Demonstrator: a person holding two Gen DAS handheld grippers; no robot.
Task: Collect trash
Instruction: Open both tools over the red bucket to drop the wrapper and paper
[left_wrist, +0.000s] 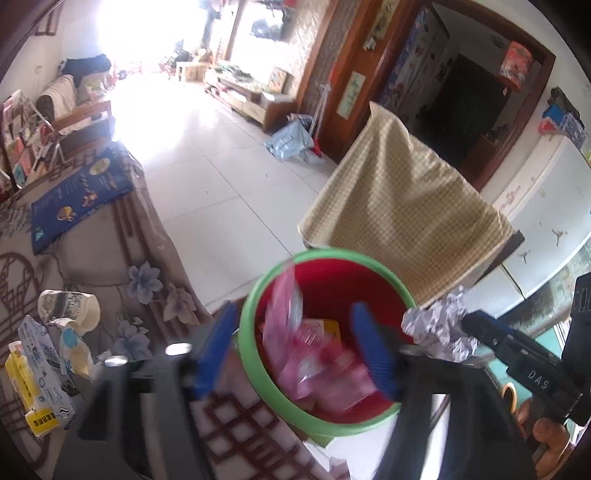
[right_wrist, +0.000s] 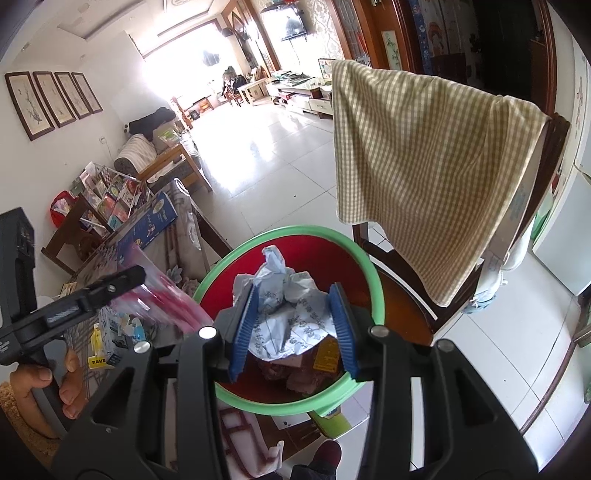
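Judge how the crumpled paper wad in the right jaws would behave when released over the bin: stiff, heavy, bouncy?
The paper wad looks thin and loosely crumpled, so it is probably very light and springy. Its creases bulge out past the right gripper, suggesting it gives rather than resists. Hanging above the bin, it would likely drop softly without rolling far.

We're in a home's living room. Sofa, wall-mounted TV, framed pictures, glossy floor tiles.
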